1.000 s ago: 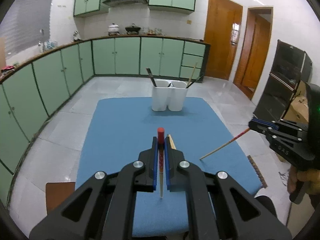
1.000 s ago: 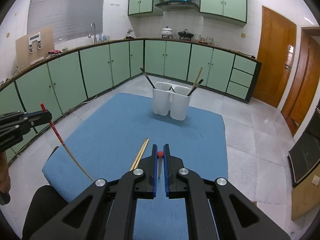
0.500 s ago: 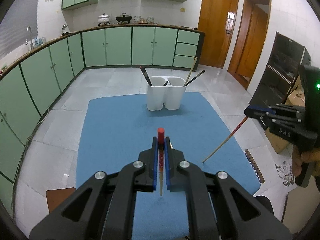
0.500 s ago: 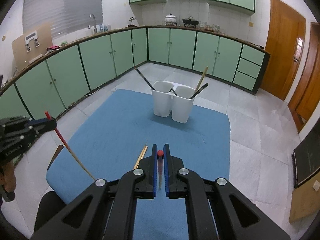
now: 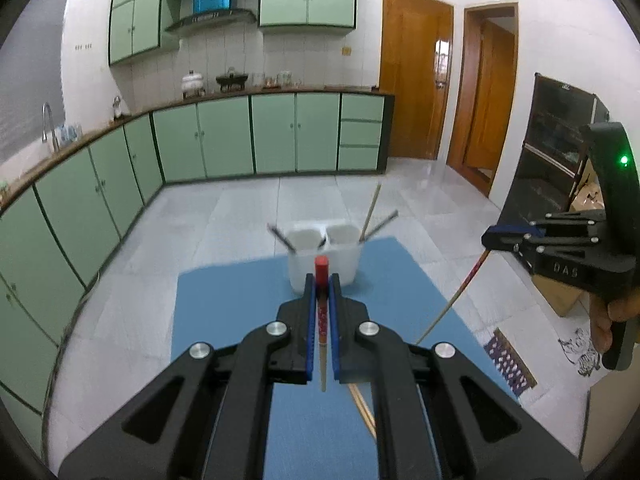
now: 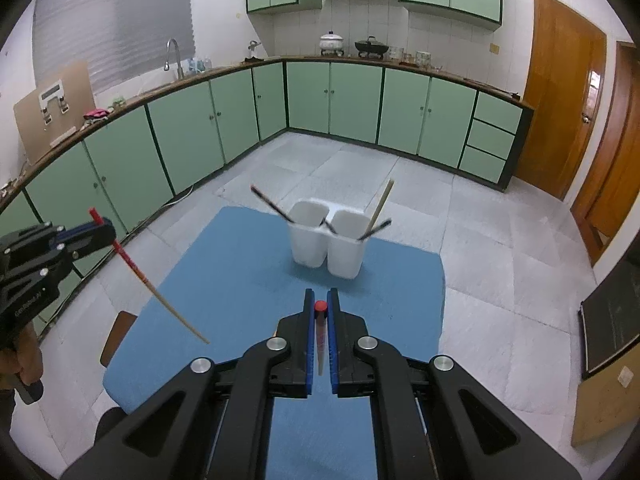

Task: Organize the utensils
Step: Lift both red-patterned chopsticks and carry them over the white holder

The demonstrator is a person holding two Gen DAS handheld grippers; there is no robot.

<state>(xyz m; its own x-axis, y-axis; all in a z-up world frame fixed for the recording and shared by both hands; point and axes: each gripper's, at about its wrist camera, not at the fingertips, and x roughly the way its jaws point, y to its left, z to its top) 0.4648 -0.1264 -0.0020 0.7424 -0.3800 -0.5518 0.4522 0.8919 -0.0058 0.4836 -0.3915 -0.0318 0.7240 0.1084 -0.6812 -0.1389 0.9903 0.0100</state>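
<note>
Above the tabletop (image 6: pixel 240 280), left tongs (image 5: pixel 322 280) and right tongs (image 6: pixel 319 307) each clamped a chopstick (image 5: pixel 322 320), short of the holder (image 6: pixel 326 246).

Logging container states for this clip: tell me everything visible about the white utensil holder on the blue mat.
The white utensil holder is a pair of joined tall cups with rounded-square mouths, plastic by the look, standing upright near the far edge of the blue mat. A dark chopstick leans out of the left cup toward the left; a pale wooden chopstick and another dark one lean out of the right cup. Neither gripper touches it.
</note>
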